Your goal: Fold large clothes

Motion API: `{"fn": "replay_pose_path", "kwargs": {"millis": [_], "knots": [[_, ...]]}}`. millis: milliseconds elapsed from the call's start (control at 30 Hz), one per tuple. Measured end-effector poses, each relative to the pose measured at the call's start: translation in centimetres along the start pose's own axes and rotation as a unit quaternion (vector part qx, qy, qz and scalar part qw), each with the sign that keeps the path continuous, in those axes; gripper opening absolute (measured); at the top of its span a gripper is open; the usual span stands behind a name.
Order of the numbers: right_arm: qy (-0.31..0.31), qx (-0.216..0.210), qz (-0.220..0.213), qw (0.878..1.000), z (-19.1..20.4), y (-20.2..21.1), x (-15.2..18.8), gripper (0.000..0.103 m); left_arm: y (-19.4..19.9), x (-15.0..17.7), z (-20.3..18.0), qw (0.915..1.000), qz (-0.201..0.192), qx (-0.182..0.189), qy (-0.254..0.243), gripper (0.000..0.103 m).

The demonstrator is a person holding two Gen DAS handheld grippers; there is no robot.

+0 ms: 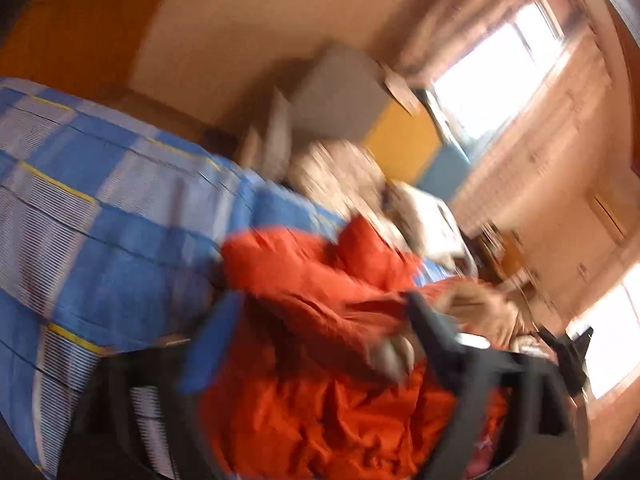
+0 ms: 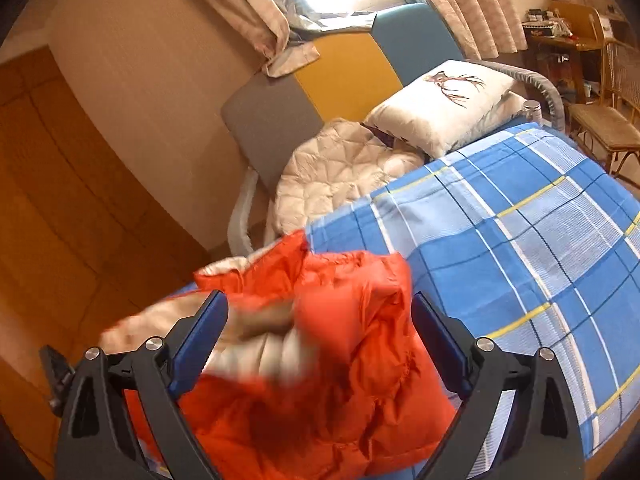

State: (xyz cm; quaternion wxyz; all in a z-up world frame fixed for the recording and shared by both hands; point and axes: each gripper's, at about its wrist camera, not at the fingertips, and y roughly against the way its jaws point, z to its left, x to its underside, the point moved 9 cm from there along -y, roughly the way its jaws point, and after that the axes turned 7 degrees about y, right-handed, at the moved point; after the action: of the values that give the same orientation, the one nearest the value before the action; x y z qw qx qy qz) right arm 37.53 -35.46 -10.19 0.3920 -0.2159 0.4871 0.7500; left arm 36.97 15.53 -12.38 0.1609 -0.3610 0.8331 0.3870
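Between the spread fingers of the right gripper (image 2: pixel 320 340) lies the crumpled orange jacket (image 2: pixel 332 360) on the bed (image 2: pixel 520 240); the blurred left gripper (image 1: pixel 312 360) probably pinches its fabric, so spreading it flat comes next.

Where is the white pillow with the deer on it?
In the right wrist view, the pillow lies at the head of the bed, upper right, beside the quilted cream blanket and in front of the blue headboard panel.

The jacket (image 2: pixel 320 360) lies on the bed (image 2: pixel 520 240), pillow (image 2: pixel 448 104) behind it.
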Motion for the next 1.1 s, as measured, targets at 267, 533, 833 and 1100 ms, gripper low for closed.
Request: {"fn": "replay_pose_path", "kwargs": {"millis": [267,533,833,1100], "knots": [[-0.036,0.028,0.03,0.998,-4.9,-0.1,6.1,0.092,0.3,2.4,5.9,0.999,0.024,-0.007,0.036,0.089],[-0.071,0.046,0.101,0.991,-7.5,-4.3,12.6,0.071,-2.4,10.6,7.4,0.9929,0.112,0.02,0.032,0.047],[-0.022,0.037,0.09,0.995,-4.7,-1.3,11.5,0.018,0.8,11.0,6.0,0.9955,0.088,0.034,0.008,0.005],[0.015,0.025,0.101,0.994,-3.3,3.7,14.4,0.017,7.1,14.2,6.1,0.996,0.081,0.037,0.004,0.005]]}}
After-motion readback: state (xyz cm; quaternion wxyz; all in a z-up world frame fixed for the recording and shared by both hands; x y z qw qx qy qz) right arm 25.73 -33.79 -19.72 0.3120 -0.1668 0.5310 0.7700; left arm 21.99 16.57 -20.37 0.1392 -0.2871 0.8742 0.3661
